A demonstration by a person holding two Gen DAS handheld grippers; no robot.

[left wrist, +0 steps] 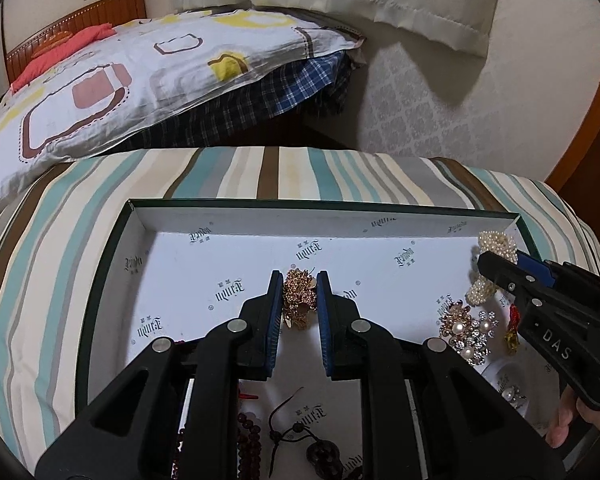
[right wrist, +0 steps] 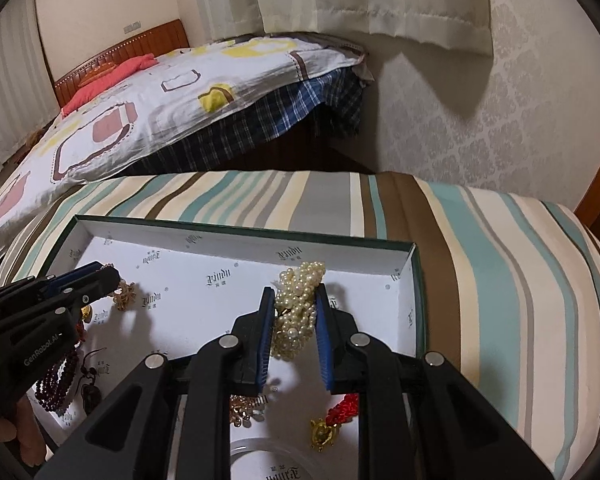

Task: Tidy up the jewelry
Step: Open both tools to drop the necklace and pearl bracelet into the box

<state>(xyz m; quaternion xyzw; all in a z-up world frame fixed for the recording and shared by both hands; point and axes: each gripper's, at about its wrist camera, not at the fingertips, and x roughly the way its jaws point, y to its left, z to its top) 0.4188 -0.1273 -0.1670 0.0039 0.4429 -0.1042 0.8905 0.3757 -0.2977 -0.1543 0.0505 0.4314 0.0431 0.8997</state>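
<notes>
Gold first: in the left wrist view my left tool (left wrist: 299, 292) is clenched on a gold chain piece (left wrist: 298, 300), blue pads pressed to either side of it, above the white printed floor of the shallow box (left wrist: 380, 216). That box has a dark green rim and sits on a striped cover (left wrist: 60, 248) in teal, cream, grey and brown. Below the tool, dark red beads (left wrist: 250, 436) and a dark corded pendant (left wrist: 320, 452) lie on the box floor. To the right lie pearl-and-rhinestone flower brooches (left wrist: 468, 332), with a red-and-gold charm (left wrist: 513, 330) just beside them. My right tool (left wrist: 496, 264) enters from the right edge, holding a pearl bunch (left wrist: 496, 244) near the box's far right corner. A fingertip (left wrist: 560, 420) shows under its handle. Beyond the cover stands a bed (left wrist: 140, 68) with a patterned sheet.

Right wrist view: my right tool (right wrist: 296, 304) grips the pearl bunch (right wrist: 298, 300) between its pads; strands spill above and below the fingers, over the right part of the box (right wrist: 416, 276). Under the tool lie a gold piece (right wrist: 244, 408) and the red-and-gold charm (right wrist: 332, 424). My left tool (right wrist: 106, 276) comes in from the left, its fingertips at the gold chain piece (right wrist: 124, 296), the grip itself hidden from here. Dark red beads (right wrist: 58, 380) lie beneath it.
</notes>
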